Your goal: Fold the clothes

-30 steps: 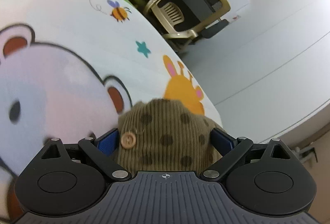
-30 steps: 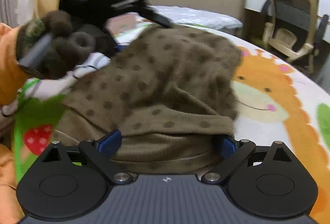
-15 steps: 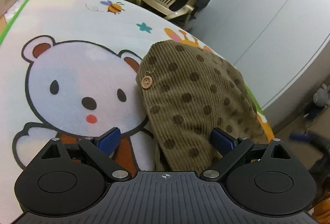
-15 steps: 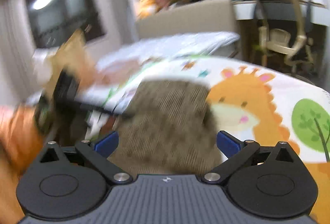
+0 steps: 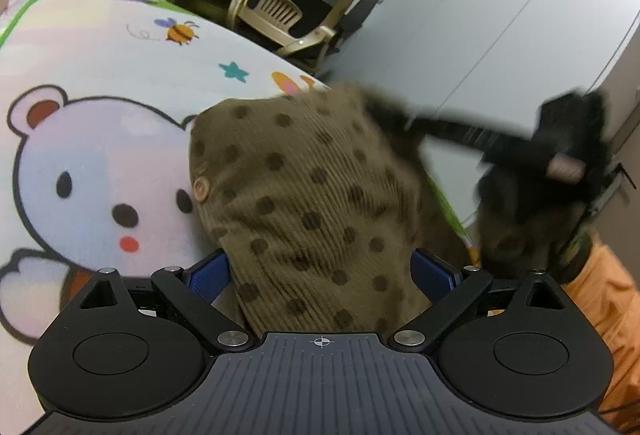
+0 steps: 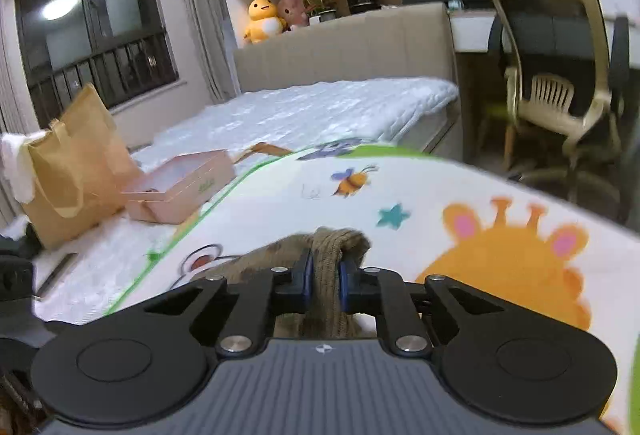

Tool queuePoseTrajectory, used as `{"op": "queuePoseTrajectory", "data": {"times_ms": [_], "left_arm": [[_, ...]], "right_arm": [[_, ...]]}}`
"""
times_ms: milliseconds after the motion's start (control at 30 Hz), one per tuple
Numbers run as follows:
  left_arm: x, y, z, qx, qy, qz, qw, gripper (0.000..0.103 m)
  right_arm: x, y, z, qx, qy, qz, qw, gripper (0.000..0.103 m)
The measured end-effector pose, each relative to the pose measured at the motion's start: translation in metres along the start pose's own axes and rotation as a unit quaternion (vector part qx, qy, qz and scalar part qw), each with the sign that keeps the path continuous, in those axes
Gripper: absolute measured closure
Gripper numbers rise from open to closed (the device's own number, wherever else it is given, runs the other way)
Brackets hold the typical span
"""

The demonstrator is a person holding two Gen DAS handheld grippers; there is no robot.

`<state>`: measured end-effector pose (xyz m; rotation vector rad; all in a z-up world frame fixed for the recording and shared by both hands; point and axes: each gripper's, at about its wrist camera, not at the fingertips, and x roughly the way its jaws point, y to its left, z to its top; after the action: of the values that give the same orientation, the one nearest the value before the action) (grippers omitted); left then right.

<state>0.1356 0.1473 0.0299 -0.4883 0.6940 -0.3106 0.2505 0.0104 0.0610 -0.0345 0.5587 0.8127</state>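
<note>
Dotted olive corduroy garment on bear-print mat — between wide-apart jaws

Window: dark-framed window with a horizontal-bar railing, far up-left of the fingers, a ceiling light reflected in the glass.
Bed: white quilted mattress with a beige padded headboard, ahead of the fingers.
Chair: cream-framed swivel office chair, up-right.
Mat: cartoon-animal printed play mat, directly under the fingers.
Wall: plain white panelled wall, right.
</note>
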Motion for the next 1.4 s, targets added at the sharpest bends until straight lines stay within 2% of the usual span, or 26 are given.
{"op": "queuePoseTrajectory", "data": {"times_ms": [33,100,167,300,367,567,667,733,767,800,833,867,933,1033,1167,1233,1333,1400], "left_arm": [[0.001,0.001,0.001,0.002,-0.001,0.006,1.0000,0.005],[0.001,0.004,0.004,-0.005,-0.006,0.016,0.9998,0.005],[-0.002,0.008,0.009,-0.018,-0.012,0.019,0.9996,0.005],[-0.008,0.012,0.017,-0.040,-0.024,0.009,0.9988,0.005],[-0.003,0.010,0.025,-0.037,-0.023,0.006,0.9990,0.005],[0.035,0.010,0.054,0.011,-0.026,0.047,0.9985,0.004],[0.054,0.022,0.074,-0.004,-0.021,0.041,0.9989,0.004],[0.061,0.023,0.083,0.006,-0.031,0.059,0.9977,0.004],[0.064,0.024,0.088,0.011,-0.036,0.069,0.9969,0.005],[0.062,0.024,0.090,0.009,-0.038,0.073,0.9966,0.005],[0.059,0.024,0.091,0.007,-0.040,0.076,0.9963,0.005],[0.050,0.024,0.089,0.000,-0.040,0.067,0.9969,0.005],[0.026,0.019,0.077,0.007,-0.042,0.051,0.9978,0.005],[-0.016,0.005,0.046,0.055,-0.047,0.042,0.9965,0.005],[-0.051,-0.015,-0.004,0.127,-0.014,0.038,0.9911,0.005],[-0.059,-0.014,-0.023,0.115,0.003,0.035,0.9928,0.005],[-0.059,0.006,-0.037,0.013,0.026,-0.005,0.9996,0.007],[-0.054,0.020,-0.043,-0.038,0.027,-0.013,0.9988,0.016]], "right_arm": [[0.008,-0.003,0.001,-0.012,0.006,-0.022,1.000,0.091],[0.032,-0.018,-0.015,-0.018,0.050,-0.078,0.996,0.091],[0.045,-0.034,-0.039,0.000,0.090,-0.102,0.991,0.090],[0.027,-0.048,-0.072,-0.010,0.095,-0.127,0.987,0.088],[0.010,-0.050,-0.082,-0.005,0.095,-0.120,0.988,0.080],[-0.039,-0.022,-0.115,-0.003,0.096,-0.075,0.993,0.080],[-0.059,0.002,-0.124,-0.005,0.097,-0.053,0.994,0.080],[-0.063,0.015,-0.126,-0.011,0.103,-0.030,0.994,0.080],[-0.068,0.021,-0.128,-0.030,0.104,-0.032,0.994,0.079],[-0.072,0.027,-0.129,-0.048,0.105,-0.034,0.993,0.073],[-0.078,0.031,-0.130,-0.072,0.096,-0.053,0.991,0.069],[-0.085,0.035,-0.131,-0.095,0.087,-0.072,0.989,0.062],[-0.101,0.043,-0.132,-0.134,0.063,-0.100,0.984,0.061],[-0.120,0.058,-0.128,-0.146,0.034,-0.081,0.985,0.062],[-0.117,0.085,-0.136,-0.180,0.038,-0.047,0.982,0.062],[-0.110,0.089,-0.141,-0.185,0.045,-0.050,0.980,0.062],[-0.105,0.093,-0.153,-0.193,0.053,-0.072,0.977,0.061],[-0.104,0.097,-0.162,-0.211,0.058,-0.098,0.971,0.061]]}}
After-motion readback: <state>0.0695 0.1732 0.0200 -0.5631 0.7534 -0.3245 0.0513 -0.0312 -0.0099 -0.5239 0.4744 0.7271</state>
